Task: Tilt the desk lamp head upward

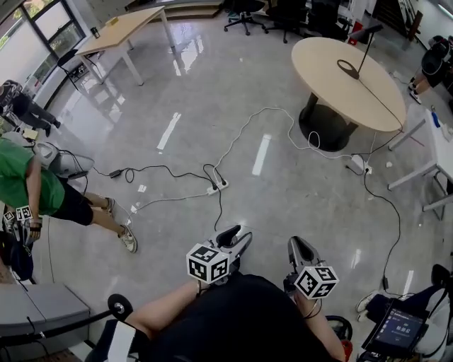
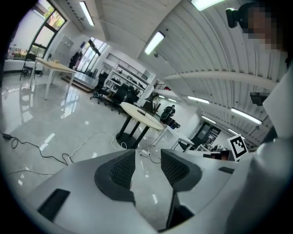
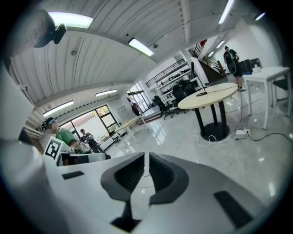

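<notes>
The black desk lamp (image 1: 359,51) stands on the round beige table (image 1: 333,92) at the far right of the room, with a ring base and a thin arm rising to a slim head. It also shows small on that table in the right gripper view as the lamp (image 3: 192,77). Both grippers are held low by the person's body, several steps from the table. My left gripper (image 1: 236,237) (image 2: 147,157) is open with nothing between its dark pads. My right gripper (image 1: 299,249) (image 3: 146,161) is shut on nothing, with only a thin slit between its pads.
White and black cables and a power strip (image 1: 218,186) cross the glossy floor between me and the table. A person in green (image 1: 27,188) stands at the left. A wooden table (image 1: 124,28), office chairs (image 1: 244,10), a white desk (image 1: 439,152) and a tablet (image 1: 396,329) ring the room.
</notes>
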Motion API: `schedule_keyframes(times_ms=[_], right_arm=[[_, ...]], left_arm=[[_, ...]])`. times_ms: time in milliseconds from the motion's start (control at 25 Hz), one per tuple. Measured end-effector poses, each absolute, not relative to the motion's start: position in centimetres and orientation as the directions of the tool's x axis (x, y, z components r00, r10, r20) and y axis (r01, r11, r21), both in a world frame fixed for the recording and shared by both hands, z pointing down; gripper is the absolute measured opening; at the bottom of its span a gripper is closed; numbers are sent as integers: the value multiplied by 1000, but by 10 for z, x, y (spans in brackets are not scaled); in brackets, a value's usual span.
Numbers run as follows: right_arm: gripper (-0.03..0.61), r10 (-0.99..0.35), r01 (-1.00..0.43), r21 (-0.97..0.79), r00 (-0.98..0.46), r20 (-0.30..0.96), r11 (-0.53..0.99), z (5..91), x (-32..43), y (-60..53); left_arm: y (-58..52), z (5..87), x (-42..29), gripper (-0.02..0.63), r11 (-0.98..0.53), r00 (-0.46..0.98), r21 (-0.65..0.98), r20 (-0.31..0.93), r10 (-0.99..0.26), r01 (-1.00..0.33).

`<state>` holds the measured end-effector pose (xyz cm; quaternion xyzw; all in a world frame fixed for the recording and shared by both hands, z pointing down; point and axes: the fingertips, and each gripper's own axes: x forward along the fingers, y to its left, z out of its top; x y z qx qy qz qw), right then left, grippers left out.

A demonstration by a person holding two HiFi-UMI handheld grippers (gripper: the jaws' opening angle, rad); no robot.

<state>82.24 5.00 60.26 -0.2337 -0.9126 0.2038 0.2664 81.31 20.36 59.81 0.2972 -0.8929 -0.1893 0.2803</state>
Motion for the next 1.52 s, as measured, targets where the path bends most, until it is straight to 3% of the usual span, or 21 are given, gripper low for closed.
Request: schedule_keyframes(times_ms=[480,840,1120,1520], right_arm=[[32,605,407,-466,-663,441,785,595,684,145],[32,633,454,-446,-621,462,771,608,622,168],[32,720,561,-452,-554,417,693,608,525,186],[32,735,582,-451,-571,365,676,592,389,133]], left_arm=[[293,600,682,184,757,-714,573,383,-585,-313],[316,622,634,184,775,-740,583,405,-537,-244],[334,621,553,184,831,-802,535,426,-419,-150],[273,597,422,184,856,-825,479,391,-409,-197]])
